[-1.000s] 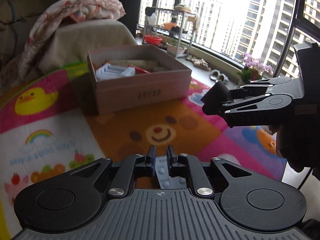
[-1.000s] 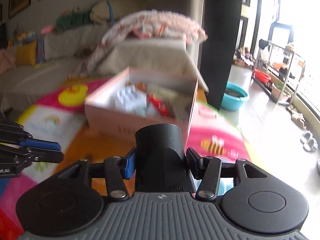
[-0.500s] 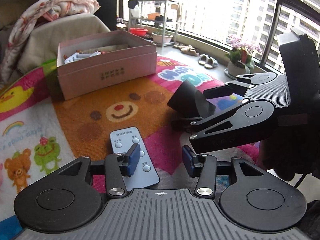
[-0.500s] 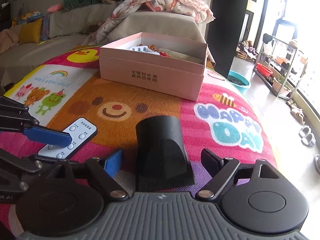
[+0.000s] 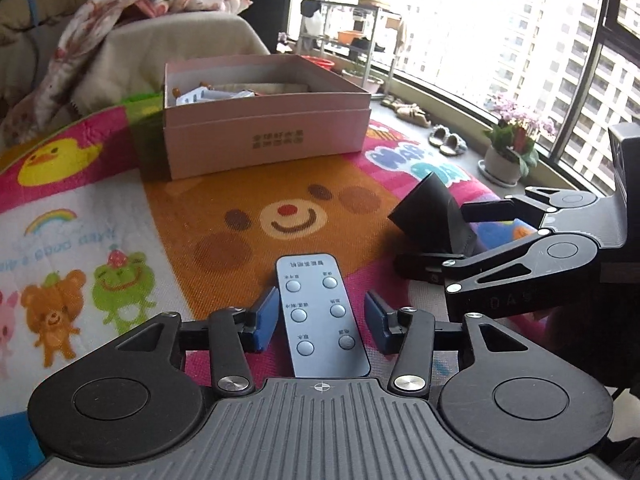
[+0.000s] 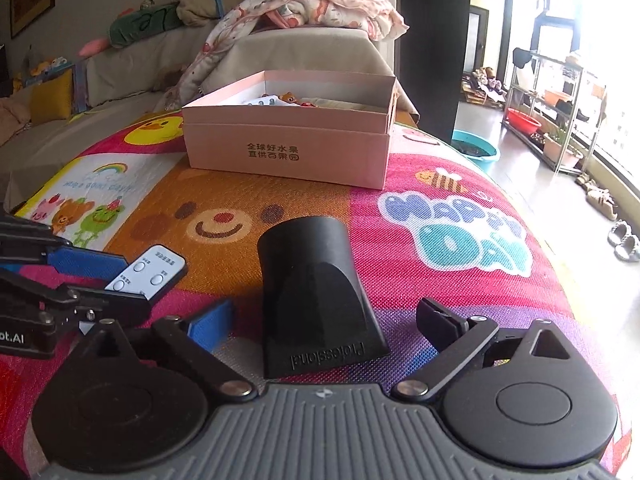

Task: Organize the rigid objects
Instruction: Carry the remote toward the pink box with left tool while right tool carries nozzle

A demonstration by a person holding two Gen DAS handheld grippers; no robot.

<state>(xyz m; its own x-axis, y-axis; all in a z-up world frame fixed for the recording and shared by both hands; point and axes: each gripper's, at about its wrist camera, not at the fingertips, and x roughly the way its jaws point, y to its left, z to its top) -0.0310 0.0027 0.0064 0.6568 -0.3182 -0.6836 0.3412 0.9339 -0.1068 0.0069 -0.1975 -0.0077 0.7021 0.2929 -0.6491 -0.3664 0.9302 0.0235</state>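
Jaws of the right gripper [image 6: 324, 326] have just been opening, lying clear of the black nozzle [image 6: 316, 292] between them. The left gripper [image 5: 320, 318] is sitting open, the remote [image 5: 320, 312] lying untouched between its jaws.

Play mat [image 6: 460, 200]: box [image 6: 288, 152], remote [image 5: 322, 316], nozzle [image 6: 316, 300].

1. You see the mat [image 6: 460, 184]: woven cloth, coarse and matt.
2. The box [image 5: 264, 132] before you is pale pink cardboard, smooth, matt.
3. Your remote [image 5: 322, 316]: smooth grey plastic, slight sheen.
4. The nozzle [image 6: 316, 300] is matt black plastic.
5. Your left gripper [image 5: 320, 320] has black matt plastic arms, bright metal rivets and blue pads [image 5: 264, 320].
6. The blanket [image 6: 320, 8] looks soft, dimpled.
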